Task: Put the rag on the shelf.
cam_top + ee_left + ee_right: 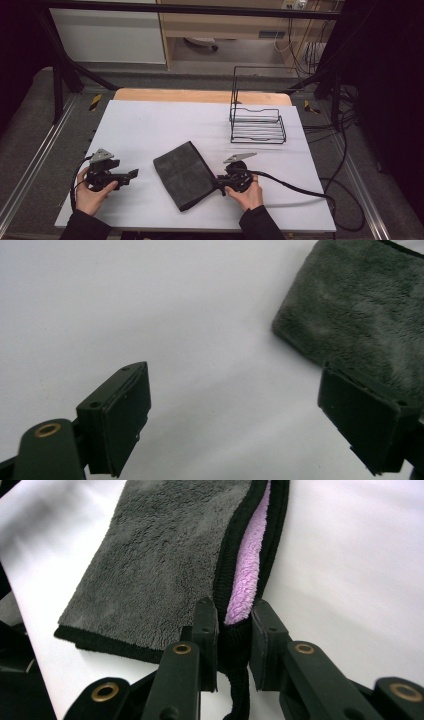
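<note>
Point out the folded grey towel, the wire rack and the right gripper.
folded grey towel (182, 172), high view, middle of its top face.
wire rack (258, 129), high view, its lower tray.
right gripper (234, 640), right gripper view, between its fingertips.

A folded dark grey cloth lay on the white surface, with the right gripper at its right edge. The left gripper rested apart on its left, jaws pointing toward it. A black wire rack stood farther back.
</note>
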`<action>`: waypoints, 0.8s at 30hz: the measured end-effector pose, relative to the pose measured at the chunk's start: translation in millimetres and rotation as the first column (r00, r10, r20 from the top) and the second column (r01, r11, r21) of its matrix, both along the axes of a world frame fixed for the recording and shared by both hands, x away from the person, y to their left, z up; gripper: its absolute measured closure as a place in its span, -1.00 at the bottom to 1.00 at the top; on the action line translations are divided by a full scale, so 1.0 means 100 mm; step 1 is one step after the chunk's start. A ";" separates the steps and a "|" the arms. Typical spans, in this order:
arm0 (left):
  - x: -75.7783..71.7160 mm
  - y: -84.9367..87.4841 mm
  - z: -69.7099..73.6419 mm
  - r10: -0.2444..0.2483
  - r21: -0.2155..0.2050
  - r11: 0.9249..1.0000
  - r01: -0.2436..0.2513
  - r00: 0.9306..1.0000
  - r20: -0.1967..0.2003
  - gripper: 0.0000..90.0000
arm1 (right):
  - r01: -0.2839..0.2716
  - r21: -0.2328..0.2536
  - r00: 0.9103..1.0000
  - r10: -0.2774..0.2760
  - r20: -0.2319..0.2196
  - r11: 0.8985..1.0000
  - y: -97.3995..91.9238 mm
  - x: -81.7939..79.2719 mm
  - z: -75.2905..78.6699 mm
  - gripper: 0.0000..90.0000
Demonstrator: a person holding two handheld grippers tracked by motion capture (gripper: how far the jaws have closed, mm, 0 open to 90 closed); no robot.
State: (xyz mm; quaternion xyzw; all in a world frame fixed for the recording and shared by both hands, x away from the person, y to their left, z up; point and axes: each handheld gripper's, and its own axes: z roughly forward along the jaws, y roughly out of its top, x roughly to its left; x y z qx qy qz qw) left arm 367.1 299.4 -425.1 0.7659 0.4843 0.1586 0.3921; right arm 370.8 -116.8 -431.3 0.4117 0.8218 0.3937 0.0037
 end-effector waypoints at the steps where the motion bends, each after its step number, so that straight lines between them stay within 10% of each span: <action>1: 0.00 -0.01 0.00 -0.004 -0.001 1.000 0.004 1.000 0.000 -0.69 | 0.010 0.000 1.000 -0.010 -0.003 1.000 -0.05 -0.02 0.00 0.70; 12: -0.08 -0.43 0.02 -0.095 -0.007 0.995 0.095 0.995 -0.021 -0.67 | 0.047 0.010 0.999 -0.047 0.001 0.999 -0.22 -0.19 -0.11 0.68; 24: -0.36 -1.19 -0.01 -0.239 -0.027 0.971 0.237 0.965 -0.107 -0.38 | 0.027 0.020 0.992 -0.029 0.125 0.999 -0.26 -0.19 -0.06 0.23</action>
